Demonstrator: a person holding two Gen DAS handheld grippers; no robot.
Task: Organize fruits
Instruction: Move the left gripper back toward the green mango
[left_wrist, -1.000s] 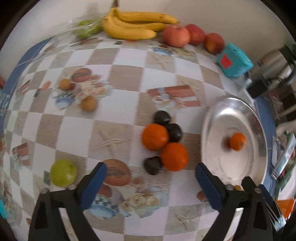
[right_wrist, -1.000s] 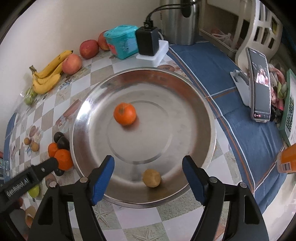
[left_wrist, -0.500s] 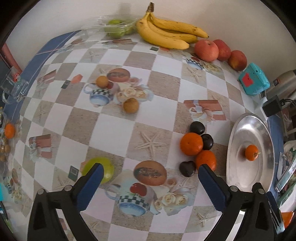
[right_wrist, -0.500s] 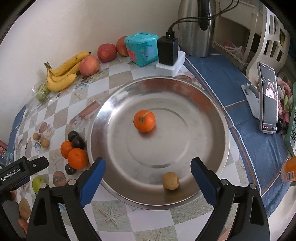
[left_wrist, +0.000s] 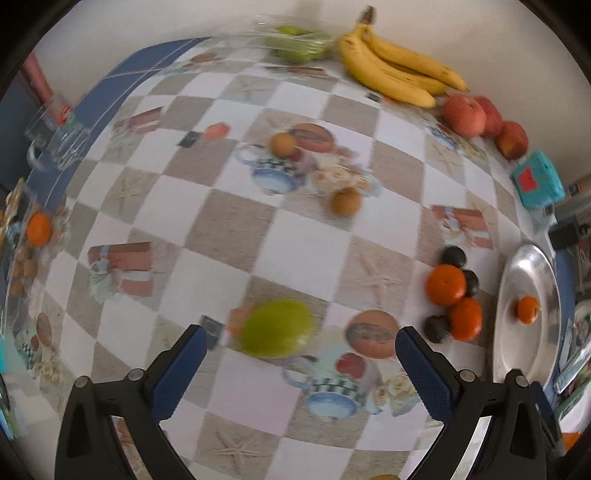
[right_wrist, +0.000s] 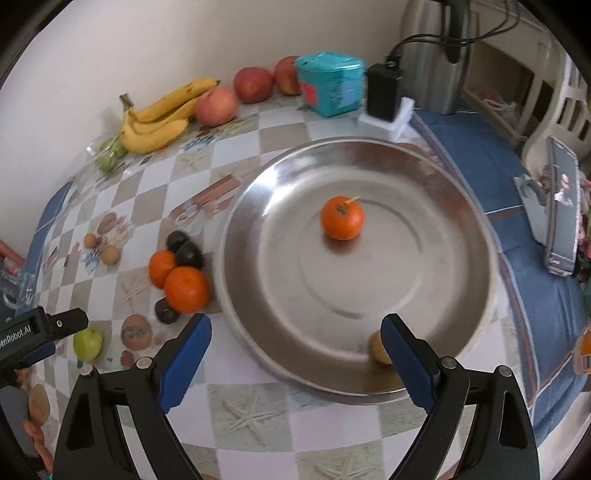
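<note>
**A:** The round green fruit (left_wrist: 276, 328) is lying on the checked tablecloth (left_wrist: 207, 273), between the blue pads of the left gripper (left_wrist: 297, 363) and just ahead of them. What is that claw doing?

**B:** It is standing wide apart and gripping nothing; neither pad is touching the fruit. The picture is blurring, so I am judging that the hand is travelling across the table.

**A:** And the right gripper (right_wrist: 295, 363)?

**B:** Its jaws have just been opening and are now as wide as they go, with nothing between them. It is hovering over the near rim of the big round silver metal tray (right_wrist: 461, 206), where a small orange tangerine (right_wrist: 341, 218) is sitting near the middle and a little brown fruit (right_wrist: 378, 349) is resting by the right pad.

**A:** So how is the green one best taken?

**B:** I am thinking: centre it between the pads, come down straight, and close across its widest part, since it is looking round and likely to roll.

**A:** Anything nearby to mind?

**B:** The cluster of oranges and dark plums (left_wrist: 452, 291) is sitting well off to the side, beside the tray.
</note>
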